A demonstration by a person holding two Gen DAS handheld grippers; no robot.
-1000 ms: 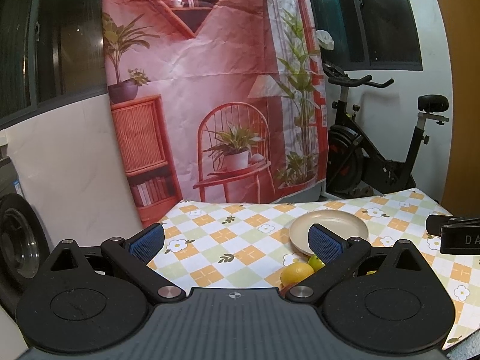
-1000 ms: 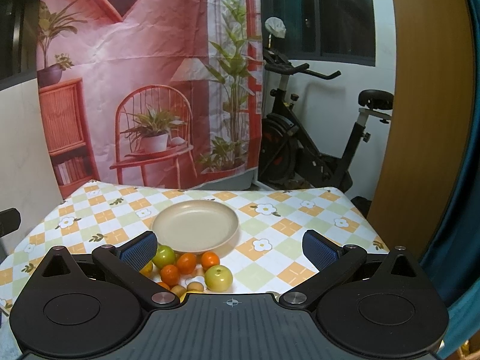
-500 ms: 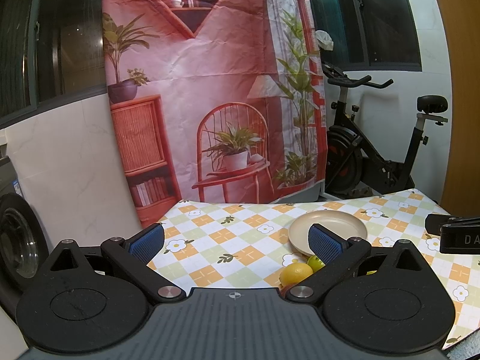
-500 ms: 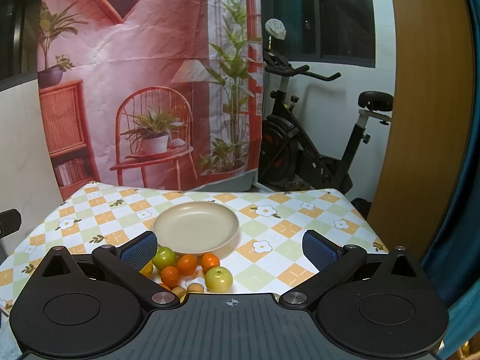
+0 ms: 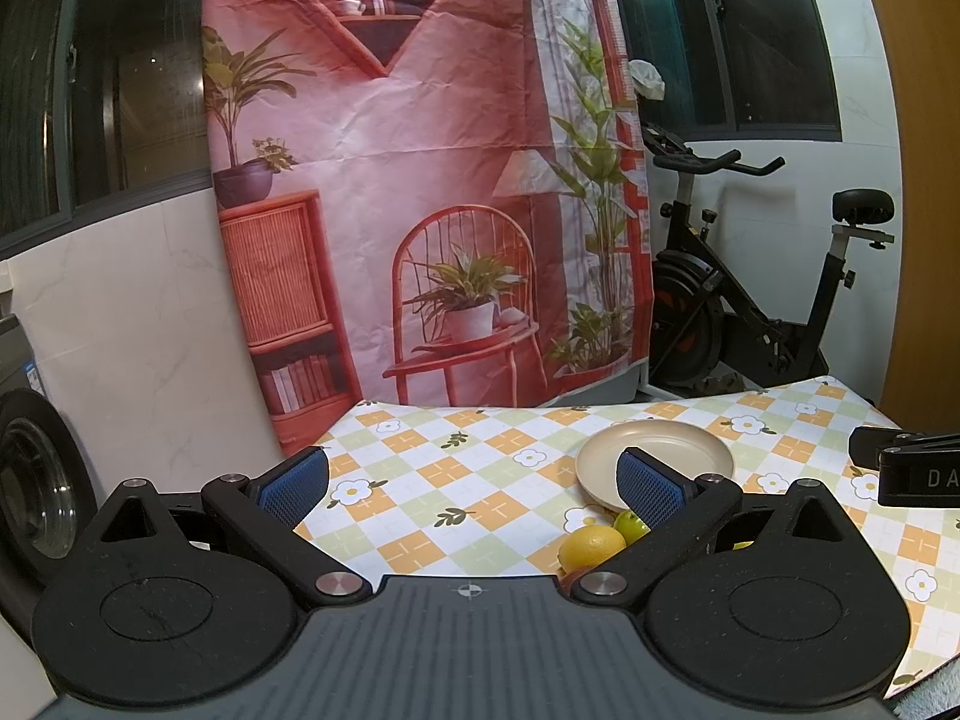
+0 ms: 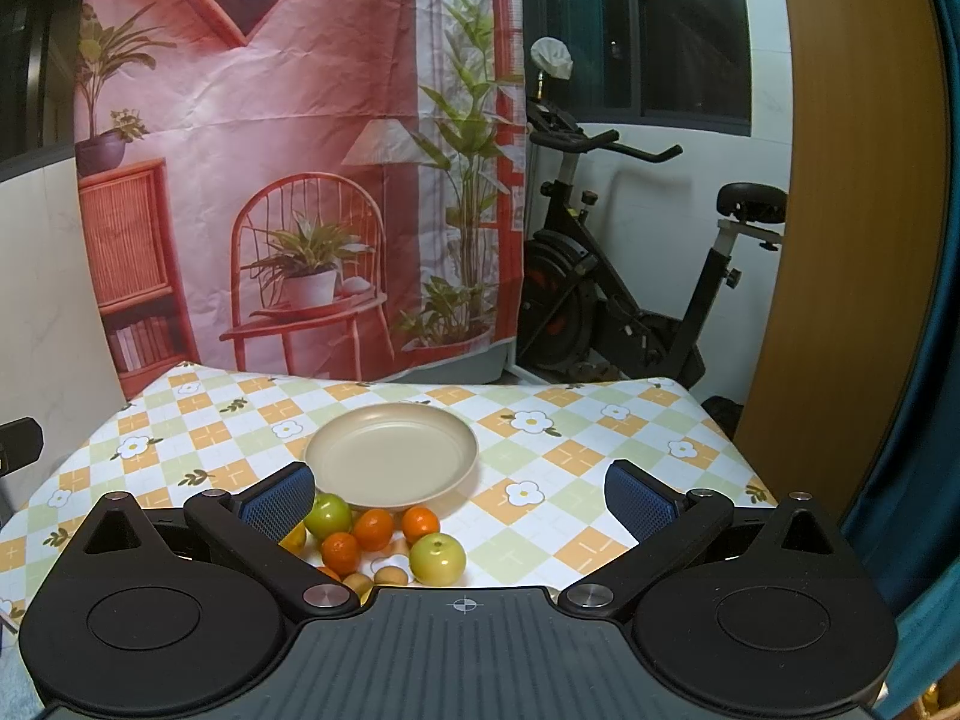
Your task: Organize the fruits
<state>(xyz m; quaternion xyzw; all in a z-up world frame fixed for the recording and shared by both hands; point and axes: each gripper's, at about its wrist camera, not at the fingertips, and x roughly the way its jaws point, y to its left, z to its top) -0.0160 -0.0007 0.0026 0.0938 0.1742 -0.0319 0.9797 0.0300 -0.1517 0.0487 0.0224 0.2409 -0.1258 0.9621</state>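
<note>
A beige plate (image 6: 392, 455) sits bare on the checked tablecloth (image 6: 552, 444). Just in front of it lie two green apples (image 6: 438, 558), several oranges (image 6: 372, 529) and small brownish fruits (image 6: 390, 575). My right gripper (image 6: 462, 495) stands open above this pile, holding nothing. In the left wrist view the plate (image 5: 684, 450) is partly behind my right finger, with a lemon (image 5: 591, 545) and a green apple (image 5: 630, 525) near it. My left gripper (image 5: 471, 483) is open and empty, hovering left of the fruit.
A printed pink backdrop (image 6: 270, 150) hangs behind the table. An exercise bike (image 6: 630, 276) stands at the back right, beside a wooden panel (image 6: 840, 240). The other gripper's black body (image 5: 912, 468) shows at the right of the left wrist view. A washing machine (image 5: 30, 468) stands at the left.
Both views have shifted only slightly; the right gripper has edged a little back from the fruit. Fruit and plate have not moved.
</note>
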